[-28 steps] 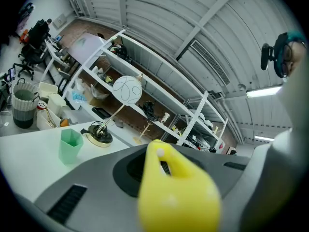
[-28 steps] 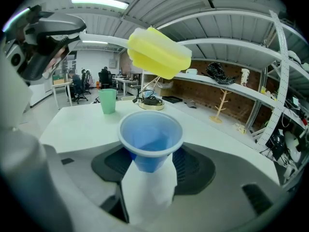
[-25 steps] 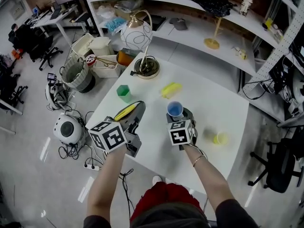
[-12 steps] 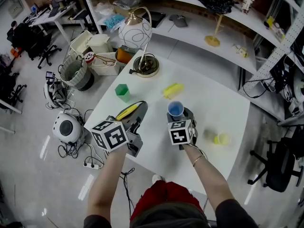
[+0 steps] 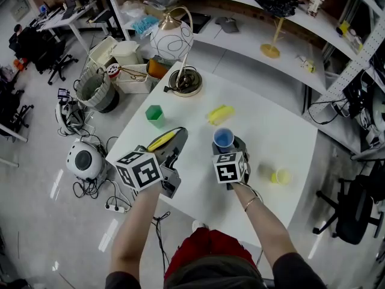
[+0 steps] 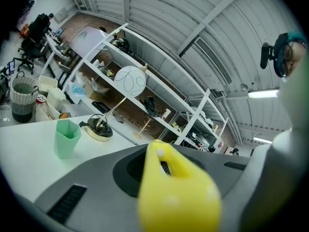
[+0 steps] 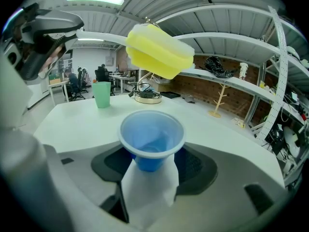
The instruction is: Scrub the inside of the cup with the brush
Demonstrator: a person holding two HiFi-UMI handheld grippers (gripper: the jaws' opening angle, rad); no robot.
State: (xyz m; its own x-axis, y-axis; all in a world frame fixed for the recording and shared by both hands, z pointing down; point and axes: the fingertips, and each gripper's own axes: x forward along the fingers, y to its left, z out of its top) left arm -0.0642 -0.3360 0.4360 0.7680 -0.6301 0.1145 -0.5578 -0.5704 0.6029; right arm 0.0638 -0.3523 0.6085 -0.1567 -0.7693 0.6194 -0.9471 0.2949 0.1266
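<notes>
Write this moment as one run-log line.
left gripper: shut on brush | right gripper: shut on cup | cup upright | brush outside cup

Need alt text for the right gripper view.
A blue cup sits upright, gripped by the right gripper. A yellow object shows above it; behind, a green cup and lamp base stand on a white table.

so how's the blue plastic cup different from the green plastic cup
The blue plastic cup is round with a rolled rim; the green plastic cup has flat, angular sides. The blue cup sits gripped between the jaws of the right gripper, while the green cup stands free on the white table, touching nothing. Both are upright with the mouth up.
</notes>
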